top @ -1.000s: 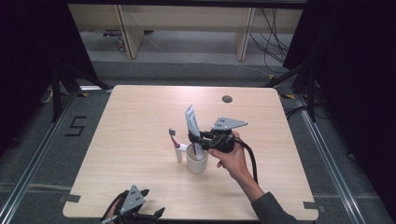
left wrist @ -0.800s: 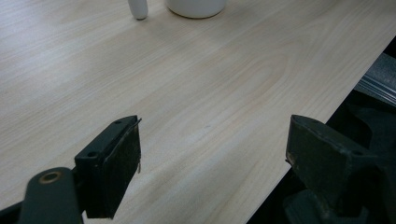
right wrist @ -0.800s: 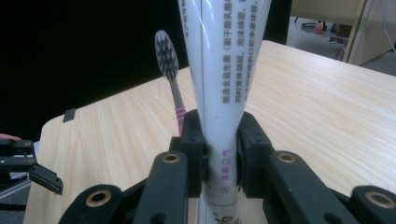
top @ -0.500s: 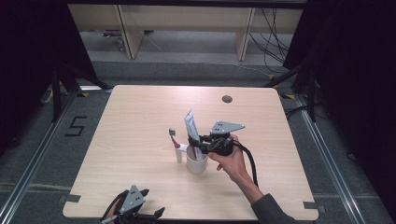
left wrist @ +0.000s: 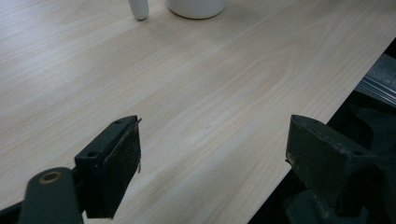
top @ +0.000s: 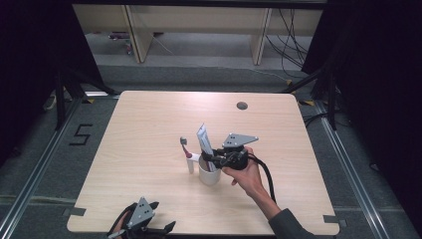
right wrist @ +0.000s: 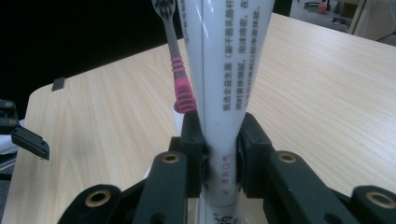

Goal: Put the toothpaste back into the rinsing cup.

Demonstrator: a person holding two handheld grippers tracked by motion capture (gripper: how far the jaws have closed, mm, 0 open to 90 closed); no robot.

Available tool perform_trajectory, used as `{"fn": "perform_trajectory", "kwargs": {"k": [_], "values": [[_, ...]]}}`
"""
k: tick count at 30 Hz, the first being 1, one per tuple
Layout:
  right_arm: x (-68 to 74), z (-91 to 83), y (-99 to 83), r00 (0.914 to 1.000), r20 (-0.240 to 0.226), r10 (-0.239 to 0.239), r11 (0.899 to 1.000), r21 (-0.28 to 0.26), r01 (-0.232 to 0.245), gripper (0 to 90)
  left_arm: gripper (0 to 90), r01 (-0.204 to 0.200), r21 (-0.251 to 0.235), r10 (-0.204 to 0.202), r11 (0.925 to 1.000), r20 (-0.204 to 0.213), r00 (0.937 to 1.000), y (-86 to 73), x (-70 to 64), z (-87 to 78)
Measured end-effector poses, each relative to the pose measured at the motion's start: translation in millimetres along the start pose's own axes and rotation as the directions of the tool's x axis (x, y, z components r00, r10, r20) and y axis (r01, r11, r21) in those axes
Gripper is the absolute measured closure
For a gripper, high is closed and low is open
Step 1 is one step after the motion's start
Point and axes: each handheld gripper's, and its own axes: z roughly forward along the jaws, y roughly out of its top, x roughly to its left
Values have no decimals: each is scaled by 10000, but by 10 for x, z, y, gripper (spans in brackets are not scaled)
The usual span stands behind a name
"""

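White toothpaste tube point(right wrist: 224, 93) now sits lower in the cup point(top: 211, 174) than a second ago, right gripper point(right wrist: 219, 154) clamped on it; left gripper point(left wrist: 210, 158) idle, jaws apart; release comes next.

white toothpaste tube point(top: 203, 142) stands upright in the white cup point(top: 209, 175).

The high view looked forward and down from above the person's side, taking in the whole desk point(top: 149, 129) from well off. The left gripper view sat low at the desk's near edge, facing across the wood toward the white cup point(left wrist: 197, 7), whose base it shared with the high view point(top: 209, 175). The right gripper view rode close behind its claw point(right wrist: 219, 154), facing the toothpaste tube point(right wrist: 224, 70) and toothbrush point(right wrist: 175, 56), which also stood mid-desk in the high view.
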Motion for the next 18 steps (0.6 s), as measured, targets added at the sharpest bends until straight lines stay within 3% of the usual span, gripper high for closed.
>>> {"fn": "perform_trajectory", "kwargs": {"k": [2, 3, 4, 7, 8, 10, 11, 18], "values": [[-1, 10, -10, 10000, -43, -80, 9999, 64, 80, 753, 179, 98, -150, -98, 9998, 18, 10000, -1, -7, 7], [10, 1, -11, 9997, 194, -174, 9998, 79, 173, 753, 179, -2, -72, 2, 10000, -31, 10000, 1, 3, 4], [22, -1, -12, 9999, 102, -54, 9998, 209, 51, 753, 179, 36, -86, -37, 10000, -9, 10000, -1, -1, 7], [16, 19, -12, 9994, -42, -330, 9993, 197, 331, 752, 179, 15, -75, -15, 10000, 15, 10000, -2, 0, 8], [30, -1, -12, 9994, 217, -285, 9992, 301, 278, 752, 179, -9, -65, 9, 10000, -19, 10000, 0, 2, 8], [56, 7, -17, 9998, 171, -132, 9990, 433, 125, 752, 179, -10, -46, 10, 10000, 11, 10000, -2, 1, 7], [42, 15, -18, 9989, 224, -409, 9985, 369, 400, 752, 179, 53, -69, -52, 10000, 74, 10000, -2, -8, 5], [51, 27, -31, 9973, 291, -681, 9957, 656, 660, 751, 179, 91, -131, -90, 9999, 75, 9999, -2, -7, 9]]}}
